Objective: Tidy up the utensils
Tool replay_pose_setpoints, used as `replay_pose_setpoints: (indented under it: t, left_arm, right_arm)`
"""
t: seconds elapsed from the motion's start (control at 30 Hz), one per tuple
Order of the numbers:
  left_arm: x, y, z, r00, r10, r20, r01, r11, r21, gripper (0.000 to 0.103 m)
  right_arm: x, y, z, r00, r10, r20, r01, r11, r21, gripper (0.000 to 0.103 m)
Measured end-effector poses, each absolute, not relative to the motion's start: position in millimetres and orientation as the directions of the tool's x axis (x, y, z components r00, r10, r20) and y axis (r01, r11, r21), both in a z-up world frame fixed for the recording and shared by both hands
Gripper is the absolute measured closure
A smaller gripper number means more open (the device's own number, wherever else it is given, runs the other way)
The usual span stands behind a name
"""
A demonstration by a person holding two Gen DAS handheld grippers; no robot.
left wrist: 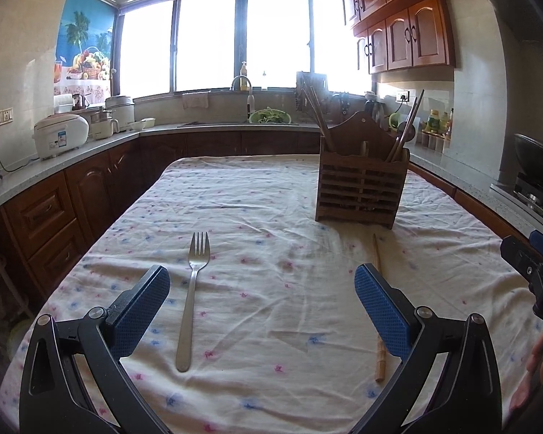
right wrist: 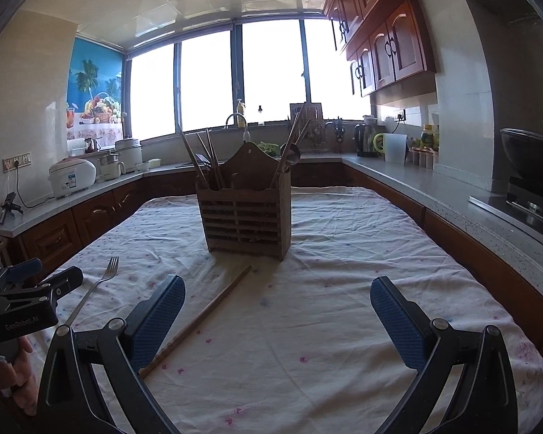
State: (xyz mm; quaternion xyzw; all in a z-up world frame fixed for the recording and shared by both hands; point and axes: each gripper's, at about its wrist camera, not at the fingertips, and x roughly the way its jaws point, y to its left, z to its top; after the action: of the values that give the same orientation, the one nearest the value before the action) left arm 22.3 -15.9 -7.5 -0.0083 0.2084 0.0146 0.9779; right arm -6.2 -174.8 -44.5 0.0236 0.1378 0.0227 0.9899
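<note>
Awaiting pickup: fork (left wrist: 193, 296) and chopstick (left wrist: 378, 311) lie loose; both grippers (left (left wrist: 262, 311), right (right wrist: 277, 320)) spread wide and hold nothing; next, grasp one for the wooden holder (left wrist: 360, 188).

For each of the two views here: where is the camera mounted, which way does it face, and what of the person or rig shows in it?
Left wrist: on the left tongs, low over the table, facing the window; fork between its open fingers, right tongs at the right edge.
Right wrist: on the right tongs, facing the wooden utensil holder; left tongs and a hand at the left edge.
Shared: fork, single chopstick, holder, tablecloth.
</note>
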Motion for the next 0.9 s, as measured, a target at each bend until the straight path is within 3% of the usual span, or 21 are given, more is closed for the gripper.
replay_pose_setpoints:
  t: [0.9]
  left_arm:
    - [10,-16,10,0.931,0.078,-0.356,-0.07,0.997,0.035,0.0]
  right_arm:
    - [-16,-170,-36,0.971,0.071,-0.227,-0.058,0.996,0.064,0.0]
